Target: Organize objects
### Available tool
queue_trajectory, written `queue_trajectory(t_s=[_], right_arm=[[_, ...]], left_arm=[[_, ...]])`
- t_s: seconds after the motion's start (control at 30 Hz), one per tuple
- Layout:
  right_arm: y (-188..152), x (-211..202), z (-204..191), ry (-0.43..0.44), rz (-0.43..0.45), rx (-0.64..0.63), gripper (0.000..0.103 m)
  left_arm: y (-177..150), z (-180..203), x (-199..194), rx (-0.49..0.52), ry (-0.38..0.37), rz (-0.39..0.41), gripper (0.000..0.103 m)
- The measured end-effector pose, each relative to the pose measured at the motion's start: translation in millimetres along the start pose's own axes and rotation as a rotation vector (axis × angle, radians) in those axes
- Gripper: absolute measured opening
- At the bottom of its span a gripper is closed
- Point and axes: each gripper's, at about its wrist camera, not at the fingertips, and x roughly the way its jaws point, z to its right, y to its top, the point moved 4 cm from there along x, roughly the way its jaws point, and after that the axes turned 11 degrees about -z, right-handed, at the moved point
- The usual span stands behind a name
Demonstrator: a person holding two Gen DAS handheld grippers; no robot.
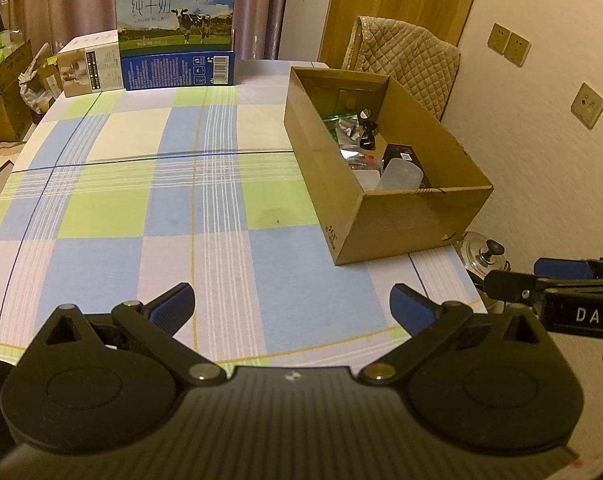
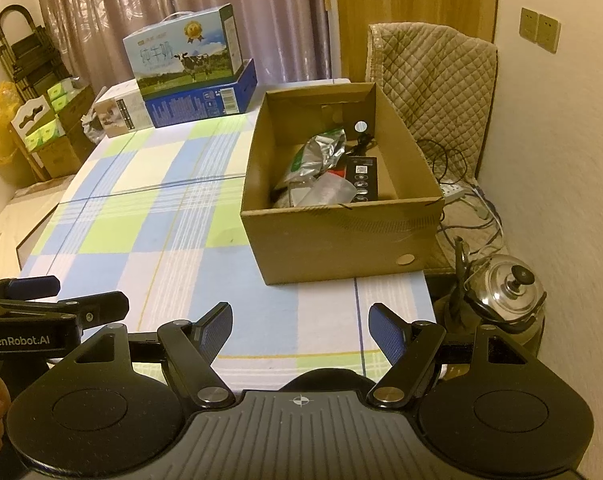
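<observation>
Both grippers hover over the near edge of the surface [image 1: 141,184], a table under a checked cloth. The left gripper [image 1: 291,306] has its fingers spread wide with nothing between them; the right gripper [image 2: 301,330] is just the same, wide and empty.

The things to organize already lie in the open cardboard box [image 2: 341,236] at the right side of the surface. Inside it are a crinkled foil pouch [image 2: 321,150], a flat black carton [image 2: 363,178], a clear plastic tub [image 1: 399,174] and a black cable [image 2: 363,140] near the far wall.

The pouch looks light, soft and slippery; it would likely crumple, so a pinch at its sealed edge seems safest. The carton looks stiff and light, best taken across its narrow sides. The tub looks thin and smooth, and could slip or flex if squeezed hard; its rim offers a hold. The cable is limp and would trail.

The box's near wall hides the lower contents, and the items overlap, so how many there are is unclear. The labels are too small to read.
</observation>
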Motion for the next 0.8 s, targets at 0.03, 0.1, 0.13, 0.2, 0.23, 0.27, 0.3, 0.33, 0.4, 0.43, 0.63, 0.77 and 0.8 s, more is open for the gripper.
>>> queue_trajectory(t_s=[0.03, 0.1, 0.13, 0.2, 0.23, 0.27, 0.3, 0.33, 0.4, 0.43, 0.63, 0.77, 0.8], right_arm=[[0.2, 0.1, 0.2, 0.000, -0.001, 0.000, 0.072], [0.3, -0.3, 0.7, 0.001, 0.000, -0.003, 0.072], [0.5, -0.5, 0.6, 0.001, 0.000, -0.003, 0.072], [0.3, -0.7, 0.9, 0.000, 0.001, -0.003, 0.072], [0.2, -0.6, 0.9, 0.000, 0.001, -0.003, 0.072], [0.5, -1.2, 1.3, -0.001, 0.002, -0.002, 0.072], [0.6, -1.5, 1.6, -0.001, 0.003, -0.002, 0.072], [0.9, -1.9, 1.8, -0.001, 0.003, -0.001, 0.072], [1.8, -2.5, 1.5, -0.004, 0.004, -0.002, 0.072], [2.0, -2.9, 1.3, -0.004, 0.004, -0.002, 0.072], [1.7, -3.7, 1.3, -0.004, 0.003, -0.003, 0.072], [1.6, -3.4, 1.1, -0.002, 0.001, -0.002, 0.072], [1.4, -3.6, 1.1, -0.002, 0.002, -0.003, 0.072]], left_arm=[[0.3, 0.2, 0.0, 0.001, 0.000, 0.000, 0.102], [0.7, 0.4, -0.8, 0.002, 0.000, 0.003, 0.102], [0.9, 0.4, -1.0, 0.002, -0.001, 0.004, 0.102], [1.1, 0.8, -1.3, 0.004, -0.002, 0.005, 0.102], [1.2, 1.1, -1.4, 0.004, -0.003, 0.006, 0.102], [1.3, 1.4, -1.5, 0.005, -0.004, 0.006, 0.102], [1.6, 1.4, -1.5, 0.006, -0.005, 0.006, 0.102], [1.6, 1.7, -1.5, 0.007, -0.004, 0.006, 0.102], [1.7, 1.5, -1.6, 0.007, -0.007, 0.006, 0.102], [1.8, 1.4, -1.8, 0.006, -0.007, 0.006, 0.102], [2.0, 1.1, -2.0, 0.009, -0.008, 0.002, 0.102], [0.5, 1.3, -3.5, 0.011, -0.015, 0.012, 0.102], [0.1, 1.4, -3.8, 0.012, -0.016, 0.015, 0.102]])
